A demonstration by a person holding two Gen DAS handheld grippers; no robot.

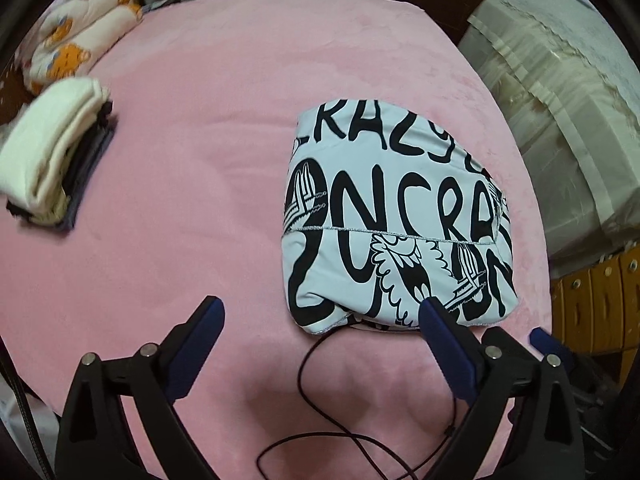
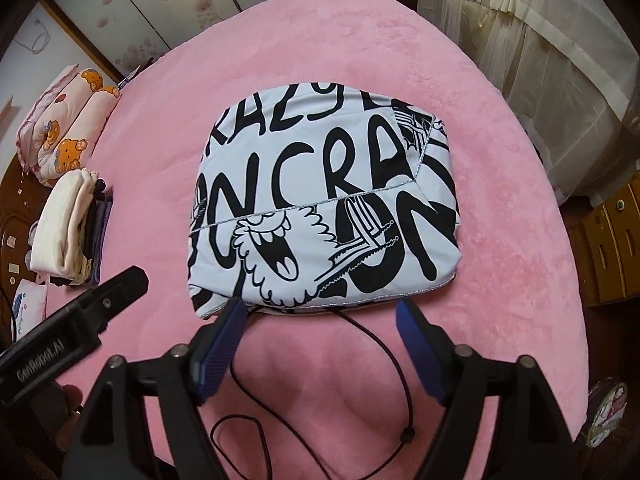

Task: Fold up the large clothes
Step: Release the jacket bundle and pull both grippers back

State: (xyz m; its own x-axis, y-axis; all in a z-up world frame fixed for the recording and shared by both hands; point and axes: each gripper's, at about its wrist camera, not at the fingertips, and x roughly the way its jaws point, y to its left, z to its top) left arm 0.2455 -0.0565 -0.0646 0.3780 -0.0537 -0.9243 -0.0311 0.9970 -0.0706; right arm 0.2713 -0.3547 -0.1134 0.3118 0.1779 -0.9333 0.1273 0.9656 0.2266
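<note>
Centrally, folded garment (image 2: 324, 208) rests on pink bedspread (image 2: 520, 240), curtains (image 2: 540, 40) beyond.

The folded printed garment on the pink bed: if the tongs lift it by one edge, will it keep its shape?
Probably not. The printed garment looks like soft, layered cloth, so it would likely sag and unfold. Its loose black drawstring would probably dangle.

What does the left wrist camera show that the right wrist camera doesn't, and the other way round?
Only the left wrist view shows the left gripper head-on, jaws open, off to the left of the garment. Only the right wrist view shows the right gripper head-on, open at the garment's near edge, plus a round object low at its right edge. Both show the folded printed garment, its black drawstring, the pink blanket and the stack of folded clothes.
</note>
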